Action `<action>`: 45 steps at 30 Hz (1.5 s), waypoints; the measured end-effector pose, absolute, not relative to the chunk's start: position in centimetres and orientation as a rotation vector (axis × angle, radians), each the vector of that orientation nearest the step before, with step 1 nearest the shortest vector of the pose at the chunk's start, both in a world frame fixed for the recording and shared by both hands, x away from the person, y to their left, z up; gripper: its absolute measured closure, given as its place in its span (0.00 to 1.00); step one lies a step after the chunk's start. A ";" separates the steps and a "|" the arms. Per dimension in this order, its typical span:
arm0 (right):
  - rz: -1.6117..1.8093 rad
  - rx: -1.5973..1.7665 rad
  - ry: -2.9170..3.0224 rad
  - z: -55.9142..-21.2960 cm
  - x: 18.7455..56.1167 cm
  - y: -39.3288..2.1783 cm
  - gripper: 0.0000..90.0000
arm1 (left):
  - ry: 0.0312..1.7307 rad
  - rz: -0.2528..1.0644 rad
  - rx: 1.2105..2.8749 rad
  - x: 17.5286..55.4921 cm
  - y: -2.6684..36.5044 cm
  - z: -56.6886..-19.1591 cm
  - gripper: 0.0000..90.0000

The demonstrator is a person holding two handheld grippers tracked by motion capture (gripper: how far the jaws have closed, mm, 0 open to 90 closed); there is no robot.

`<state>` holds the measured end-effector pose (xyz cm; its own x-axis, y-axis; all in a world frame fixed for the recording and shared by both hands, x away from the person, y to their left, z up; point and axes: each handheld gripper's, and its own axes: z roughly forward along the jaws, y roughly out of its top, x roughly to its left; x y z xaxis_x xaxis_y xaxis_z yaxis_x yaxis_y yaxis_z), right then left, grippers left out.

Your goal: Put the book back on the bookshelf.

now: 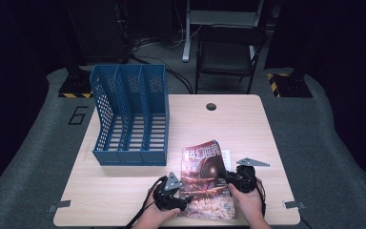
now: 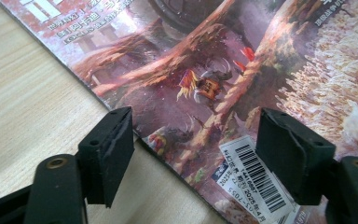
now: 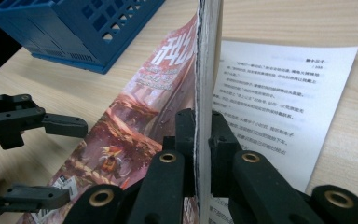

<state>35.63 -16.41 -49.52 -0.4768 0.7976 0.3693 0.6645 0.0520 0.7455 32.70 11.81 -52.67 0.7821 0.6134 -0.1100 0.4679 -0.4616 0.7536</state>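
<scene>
A magazine (image 1: 205, 179) with a reddish illustrated cover sits near the front edge of the table, its barcode corner toward me. My right gripper (image 1: 229, 180) is shut on its right edge; in the right gripper view the jaws (image 3: 203, 126) clamp the stack of pages (image 3: 208, 70) seen edge-on, and the cover (image 3: 135, 126) slopes down to the left. My left gripper (image 1: 181, 199) is open at the magazine's left edge. In the left gripper view its jaws (image 2: 196, 135) stand wide on either side of the barcode corner (image 2: 256, 177), and the pads press on nothing.
A blue three-slot file rack (image 1: 131, 114) stands on the left half of the wooden table (image 1: 248, 124). A white printed sheet (image 3: 284, 93) lies under the magazine's right side. A dark chair (image 1: 228, 52) stands beyond the table's far edge.
</scene>
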 end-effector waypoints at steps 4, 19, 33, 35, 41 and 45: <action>1.438 1.497 2.151 -49.3 35.3 -16.4 0.95 | 0.825 0.191 2.138 33.1 12.3 -52.4 0.33; 1.540 1.416 2.110 -47.9 33.9 -16.4 0.95 | 0.907 0.171 2.094 34.7 13.1 -51.9 0.26; 1.594 1.338 2.095 -47.1 33.1 -16.5 0.95 | 0.922 0.094 2.057 36.8 12.0 -51.8 0.17; 1.603 1.339 2.092 -47.1 33.1 -16.5 0.95 | 0.919 0.065 2.066 37.0 11.9 -51.8 0.17; 1.609 1.330 2.092 -47.1 33.2 -16.4 0.95 | 0.943 0.023 2.040 37.2 11.3 -52.0 0.17; 1.616 1.326 2.091 -47.0 33.1 -16.4 0.95 | 0.925 0.015 2.047 37.6 11.3 -52.1 0.13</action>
<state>33.12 -16.44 -47.02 -0.5840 0.7296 0.3559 0.5284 0.0088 0.8490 37.65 11.34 -52.11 0.7244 0.6150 -0.3113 0.6047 -0.3501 0.7154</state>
